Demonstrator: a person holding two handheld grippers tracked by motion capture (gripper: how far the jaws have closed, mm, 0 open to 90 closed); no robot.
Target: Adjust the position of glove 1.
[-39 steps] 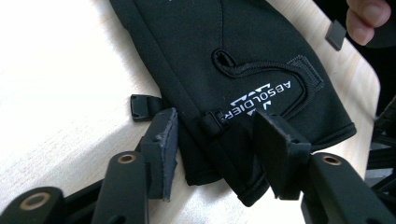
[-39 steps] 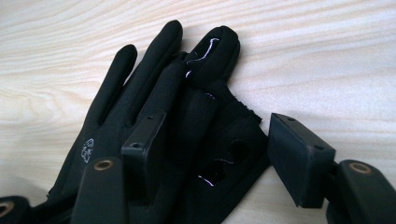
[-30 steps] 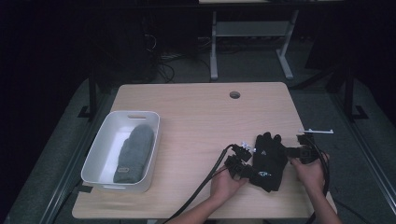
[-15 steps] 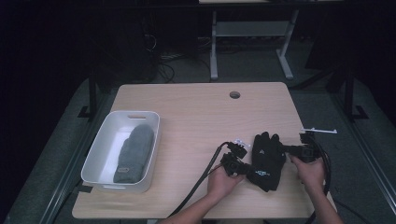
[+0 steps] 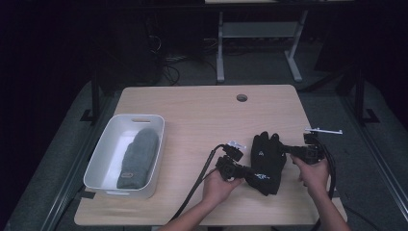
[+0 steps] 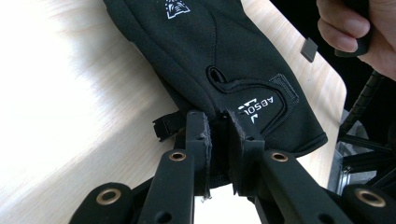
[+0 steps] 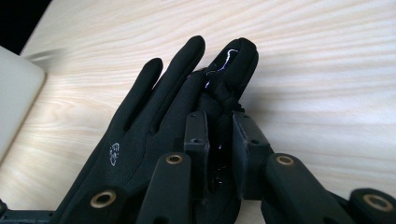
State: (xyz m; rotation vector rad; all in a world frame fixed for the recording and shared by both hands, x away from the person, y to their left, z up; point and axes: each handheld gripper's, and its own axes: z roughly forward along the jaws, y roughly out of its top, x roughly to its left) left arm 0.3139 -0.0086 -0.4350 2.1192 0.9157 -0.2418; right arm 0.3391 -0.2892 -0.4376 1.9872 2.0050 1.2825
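Observation:
A black glove [image 5: 267, 159] lies flat on the wooden table [image 5: 202, 115] at the front right. My left gripper [image 5: 248, 170] is shut on its cuff edge; in the left gripper view the jaws pinch the black glove [image 6: 224, 60] beside white lettering, my left gripper [image 6: 218, 135] at its hem. From the right, my right gripper [image 5: 285, 150] is shut on the finger side. In the right gripper view my right gripper [image 7: 219, 135] clamps a fold of the black glove [image 7: 154, 116], whose fingers point away.
A white bin [image 5: 103, 159] stands at the table's left with a grey mitten [image 5: 137, 159] inside. A round cable hole [image 5: 242, 97] sits near the far edge. A small white bracket [image 5: 323, 130] sticks out at the right edge. Cables trail off the front.
The glove and both grippers have shifted slightly left and toward the front edge. Both grips on the glove stay the same.

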